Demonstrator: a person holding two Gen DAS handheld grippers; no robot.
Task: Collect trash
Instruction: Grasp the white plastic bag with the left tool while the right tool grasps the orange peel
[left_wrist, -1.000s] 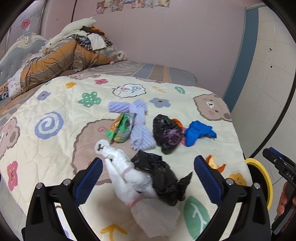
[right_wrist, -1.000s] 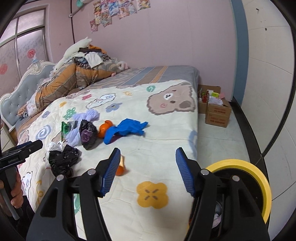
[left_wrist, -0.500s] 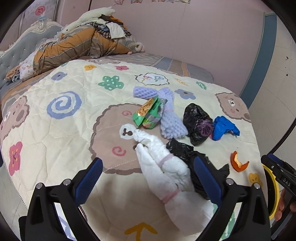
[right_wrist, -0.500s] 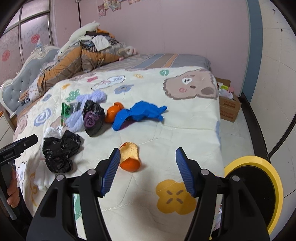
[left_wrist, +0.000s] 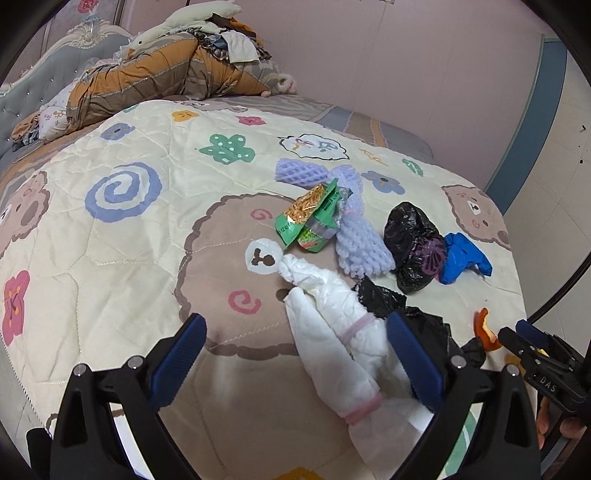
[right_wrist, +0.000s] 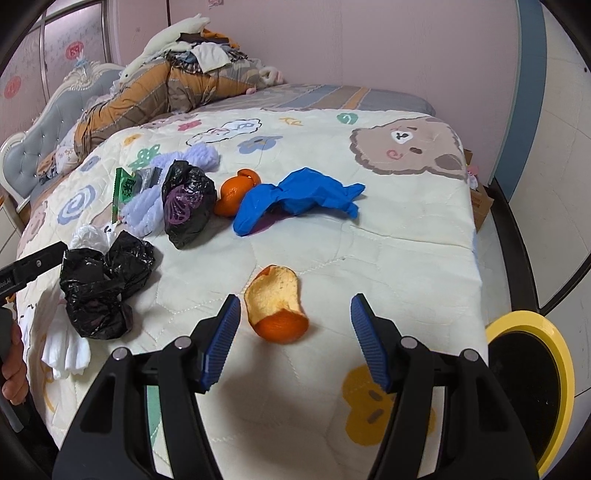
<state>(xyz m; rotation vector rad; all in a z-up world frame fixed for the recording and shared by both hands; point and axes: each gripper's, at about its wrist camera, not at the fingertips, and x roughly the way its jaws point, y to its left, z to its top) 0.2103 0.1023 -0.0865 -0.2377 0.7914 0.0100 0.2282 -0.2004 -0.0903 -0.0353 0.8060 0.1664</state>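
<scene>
Trash lies on a patterned quilt (left_wrist: 110, 258). My left gripper (left_wrist: 295, 354) is open, its jaws astride a white bundle with pink bands (left_wrist: 343, 354); a crumpled black bag (left_wrist: 421, 325) lies beside it. Farther off are a green snack wrapper (left_wrist: 310, 221), purple foam netting (left_wrist: 354, 236), a second black bag (left_wrist: 413, 243) and a blue glove (left_wrist: 461, 258). My right gripper (right_wrist: 295, 336) is open, just short of an orange peel piece (right_wrist: 277, 306). Beyond it are the blue glove (right_wrist: 295, 199), an orange (right_wrist: 232, 195) and both black bags (right_wrist: 103, 280).
A black bin with a yellow rim (right_wrist: 532, 376) stands on the floor off the bed's right edge. Piled bedding and clothes (left_wrist: 166, 74) sit at the headboard end. A cardboard box (right_wrist: 480, 199) is by the far wall.
Both grippers moved forward and lower over the bed. The left closed in on the white bundle; the right closed in on the orange peel. Both stayed open.
</scene>
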